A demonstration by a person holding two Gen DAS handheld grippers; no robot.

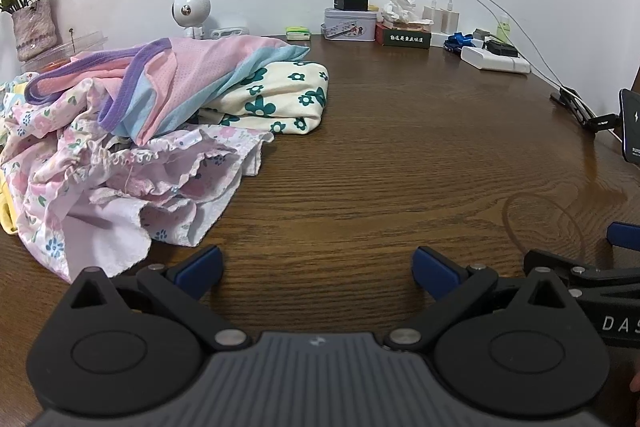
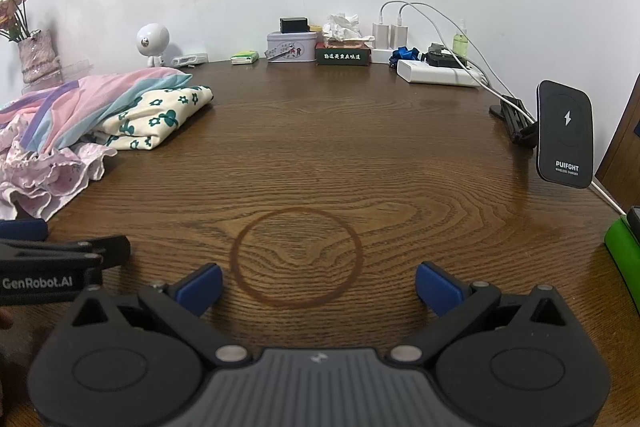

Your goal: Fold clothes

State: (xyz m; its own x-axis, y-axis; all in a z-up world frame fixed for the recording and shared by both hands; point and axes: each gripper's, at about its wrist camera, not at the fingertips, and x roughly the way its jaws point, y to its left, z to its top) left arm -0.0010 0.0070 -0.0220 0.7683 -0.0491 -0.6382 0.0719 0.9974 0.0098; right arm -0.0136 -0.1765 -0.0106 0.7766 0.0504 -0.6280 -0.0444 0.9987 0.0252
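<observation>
A heap of clothes lies on the left of the wooden table [image 1: 380, 155]. On top is a pink and light-blue garment with purple trim [image 1: 176, 79], over a folded cream garment with green flowers [image 1: 280, 99]. A crumpled pink floral garment [image 1: 120, 187] spreads toward the front. My left gripper [image 1: 318, 267] hovers open over bare wood, just right of the floral garment's hem. My right gripper [image 2: 318, 285] is open and empty above a dark ring stain [image 2: 298, 257]. The same heap [image 2: 80, 123] shows at the left in the right wrist view, with the left gripper's body [image 2: 60, 263] beside it.
Along the back wall stand a vase of dried roses [image 1: 34, 27], a small white robot figure [image 1: 191, 11], a tin box [image 1: 350, 23], a tissue box [image 1: 404, 35], chargers and a white power strip [image 1: 494, 61]. A black wireless charger stand [image 2: 565, 133] and a green object [image 2: 624, 255] sit at the right.
</observation>
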